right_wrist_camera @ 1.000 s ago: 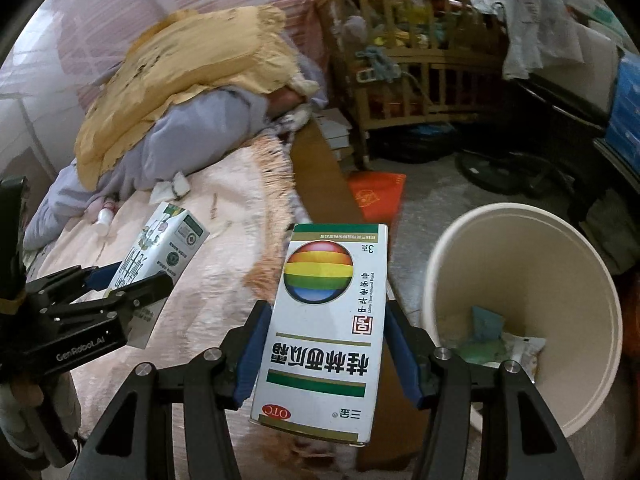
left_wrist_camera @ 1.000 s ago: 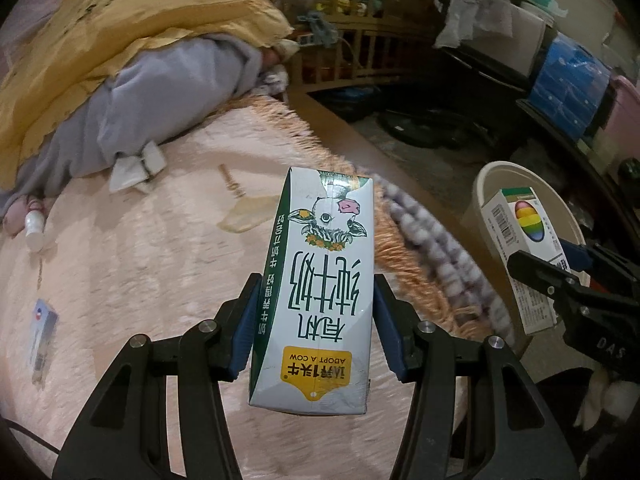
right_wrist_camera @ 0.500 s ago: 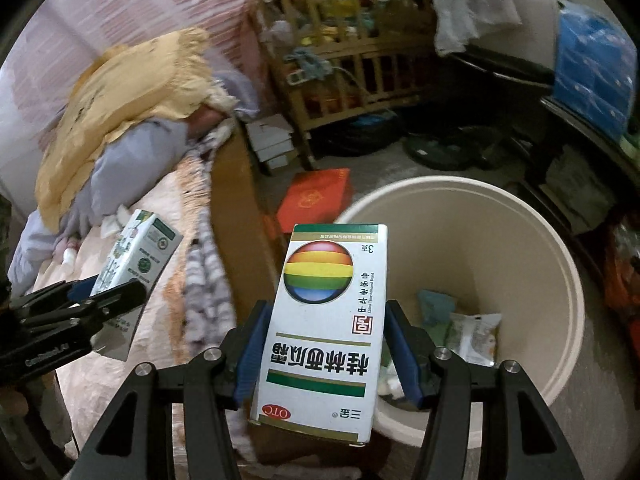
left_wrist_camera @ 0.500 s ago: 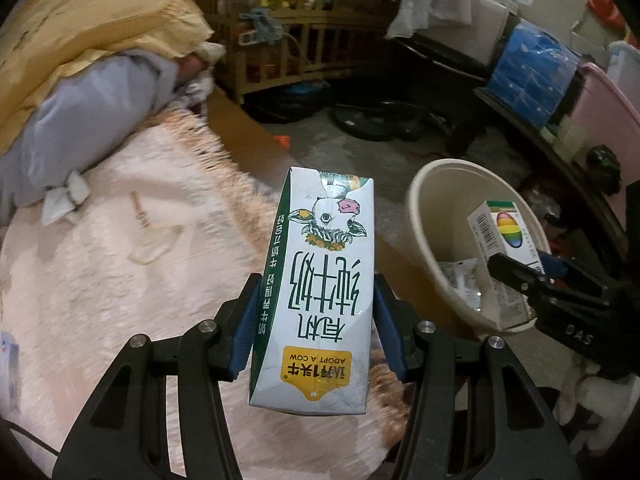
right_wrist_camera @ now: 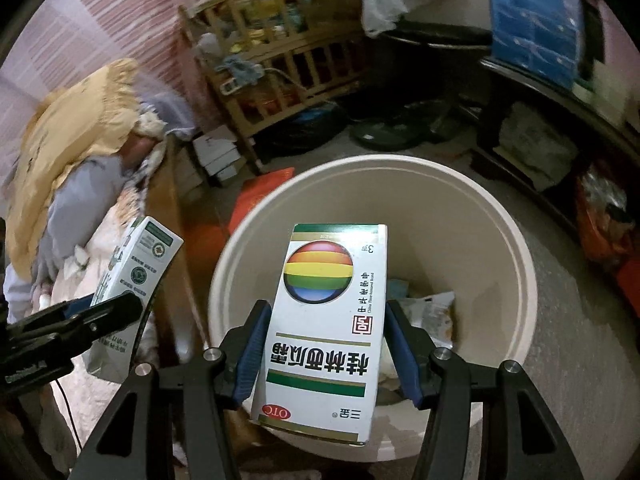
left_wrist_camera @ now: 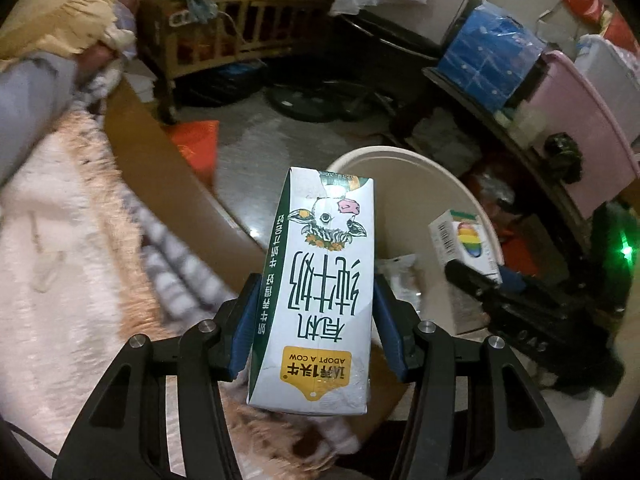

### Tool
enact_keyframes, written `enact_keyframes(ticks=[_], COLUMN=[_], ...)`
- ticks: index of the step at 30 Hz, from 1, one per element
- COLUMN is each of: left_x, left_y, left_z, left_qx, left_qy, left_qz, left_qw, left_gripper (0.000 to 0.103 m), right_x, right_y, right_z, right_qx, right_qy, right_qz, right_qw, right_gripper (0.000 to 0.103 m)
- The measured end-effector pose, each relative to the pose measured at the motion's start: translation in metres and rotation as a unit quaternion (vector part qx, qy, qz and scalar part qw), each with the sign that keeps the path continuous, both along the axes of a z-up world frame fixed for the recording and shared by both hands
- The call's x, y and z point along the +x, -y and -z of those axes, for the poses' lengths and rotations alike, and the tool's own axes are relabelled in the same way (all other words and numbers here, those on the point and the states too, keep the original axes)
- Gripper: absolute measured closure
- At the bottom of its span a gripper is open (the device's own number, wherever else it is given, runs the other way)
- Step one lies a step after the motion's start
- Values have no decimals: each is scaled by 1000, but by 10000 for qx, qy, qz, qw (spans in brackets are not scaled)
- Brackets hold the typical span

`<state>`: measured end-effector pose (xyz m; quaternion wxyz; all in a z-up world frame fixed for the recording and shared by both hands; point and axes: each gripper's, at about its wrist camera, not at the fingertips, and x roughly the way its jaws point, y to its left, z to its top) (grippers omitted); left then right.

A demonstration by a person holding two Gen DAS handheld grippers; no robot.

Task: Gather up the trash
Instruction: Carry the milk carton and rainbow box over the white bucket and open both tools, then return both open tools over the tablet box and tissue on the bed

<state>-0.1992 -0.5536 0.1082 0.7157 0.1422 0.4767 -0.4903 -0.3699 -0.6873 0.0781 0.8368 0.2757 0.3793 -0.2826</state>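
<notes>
Bed edge (right_wrist_camera: 172, 216) borders the floor at left; the trash bin (right_wrist_camera: 516, 280) stands just beside it, mouth open upward. Left gripper (left_wrist_camera: 312, 308) clamps the milk carton (left_wrist_camera: 320, 288) near the bin rim, over the bed edge. Right gripper (right_wrist_camera: 326, 336) clamps the medicine box (right_wrist_camera: 328, 320) above the bin mouth, pointing downward.

Dim indoor light, warm and uneven; brightest on the carton (left_wrist_camera: 316, 292) and box (right_wrist_camera: 326, 328), sharp and evenly lit in the foreground. Strong fisheye bending toward the edges, black vignette in the corners. Motion blur across the blanket (left_wrist_camera: 60, 248) and crib (left_wrist_camera: 224, 20) in the left view, smeared too at the blue bag (right_wrist_camera: 536, 20) in the right view. Deep shadow under the shelves. Small green flare (left_wrist_camera: 625, 249) at far right. Soft sheen on the bin (right_wrist_camera: 500, 240) wall.
</notes>
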Motion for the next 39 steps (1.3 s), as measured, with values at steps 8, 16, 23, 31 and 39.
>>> enact_keyframes(ticks=[8,16,23,31,39], left_x=[-4,-4,-1,6,29], left_y=[27,40,30,-7,-69], left_z=[5,9,13,6,-3], left_qx=[-160,-196,-103,-90,51], left_qy=[-403,-498,-431,8,582], left_qz=[137,189,134,-132,-814], left_qw=[9990,9984,9989,9999,9950], left_gripper=[51,51,50,48,48], right_x=[-5,-11,-23,-16,20], right_y=[14,25,38,27,-17], right_z=[7,12,20,11,-11], right_qx=[203,312,621,567,422], right_qy=[48,24,126,151,318], right_qz=[187,363,740,581,-51], right_qw=[9996,9988,9952,9966,9986], right_gripper=[48,48,31,31,31])
